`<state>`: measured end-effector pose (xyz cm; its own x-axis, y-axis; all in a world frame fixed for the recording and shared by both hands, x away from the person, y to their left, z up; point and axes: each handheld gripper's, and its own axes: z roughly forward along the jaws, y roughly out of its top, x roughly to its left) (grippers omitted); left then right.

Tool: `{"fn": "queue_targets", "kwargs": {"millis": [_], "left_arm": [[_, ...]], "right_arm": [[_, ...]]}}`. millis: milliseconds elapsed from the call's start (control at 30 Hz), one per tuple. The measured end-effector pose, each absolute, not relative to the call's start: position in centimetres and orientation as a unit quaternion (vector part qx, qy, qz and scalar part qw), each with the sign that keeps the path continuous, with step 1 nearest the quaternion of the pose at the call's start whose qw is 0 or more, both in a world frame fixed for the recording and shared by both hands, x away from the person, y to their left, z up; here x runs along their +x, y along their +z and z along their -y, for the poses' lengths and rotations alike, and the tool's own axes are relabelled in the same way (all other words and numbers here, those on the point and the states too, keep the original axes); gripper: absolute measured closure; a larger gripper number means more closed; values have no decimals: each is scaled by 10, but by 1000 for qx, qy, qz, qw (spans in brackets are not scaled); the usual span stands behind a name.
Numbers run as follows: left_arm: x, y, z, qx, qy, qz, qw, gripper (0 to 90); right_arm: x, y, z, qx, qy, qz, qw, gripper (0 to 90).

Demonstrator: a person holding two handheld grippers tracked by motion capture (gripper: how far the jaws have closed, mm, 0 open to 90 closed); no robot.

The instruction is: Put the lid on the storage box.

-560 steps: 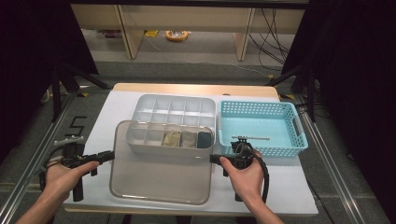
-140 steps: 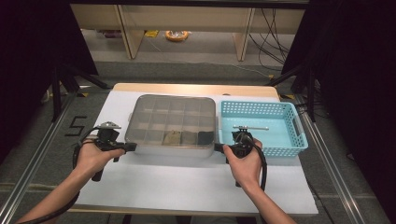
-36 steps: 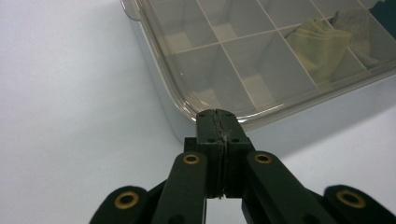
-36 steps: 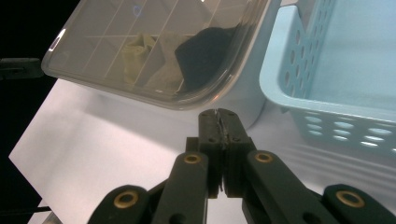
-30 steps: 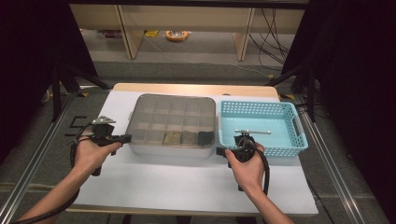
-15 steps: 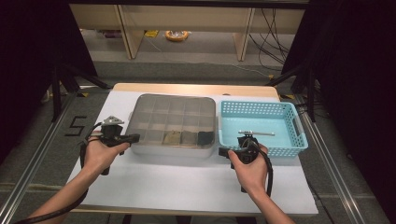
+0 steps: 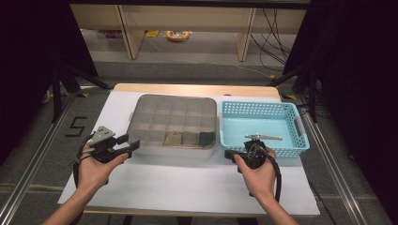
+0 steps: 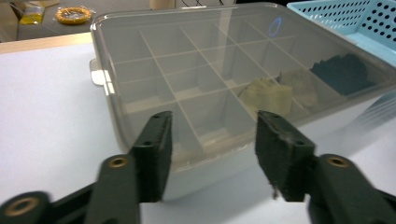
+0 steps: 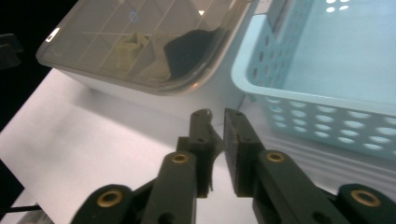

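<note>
On white table, lidded compartment box (image 7: pixel 174 124) (three filled cells), left hand-held gripper (image 8: pixel 212 156) just opened wide, empty.

Your high view: white rectangular worktop (image 7: pixel 187 187) brightly lit from above, surroundings dark. Ring-shaped lamp glare on clear plastic lid of compartment box (image 8: pixel 275 25). Your left gripper view: near jaws soft, bottom-left corner motion-blurred. Your right gripper view: pale blue perforated plastic basket (image 9: pixel 327 70) washed out.

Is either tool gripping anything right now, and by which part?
Nothing is held: the left tool gapes before the lidded organizer box; the right tool is slightly parted, empty.
</note>
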<state>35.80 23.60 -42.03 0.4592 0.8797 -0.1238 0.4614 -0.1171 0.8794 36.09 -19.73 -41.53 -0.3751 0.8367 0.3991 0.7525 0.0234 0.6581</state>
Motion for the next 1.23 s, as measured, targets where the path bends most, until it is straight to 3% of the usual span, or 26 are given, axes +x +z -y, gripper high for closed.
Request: {"fn": "queue_targets", "kwargs": {"millis": [200,467,867,1233], "left_arm": [[343,-430,-242,711,244,-468,465,302],[330,-446,-247,719,240,-470,452,232],[318,-463,-254,721,234,-485,437,255],[321,-465,-260,706,226,-502,445,268]], "right_arm": [[352,-415,213,549,415,-723,70,721],[331,-420,235,546,407,-728,87,617],[312,-433,256,545,423,-714,122,547],[314,-442,253,551,432,-706,107,517]]}}
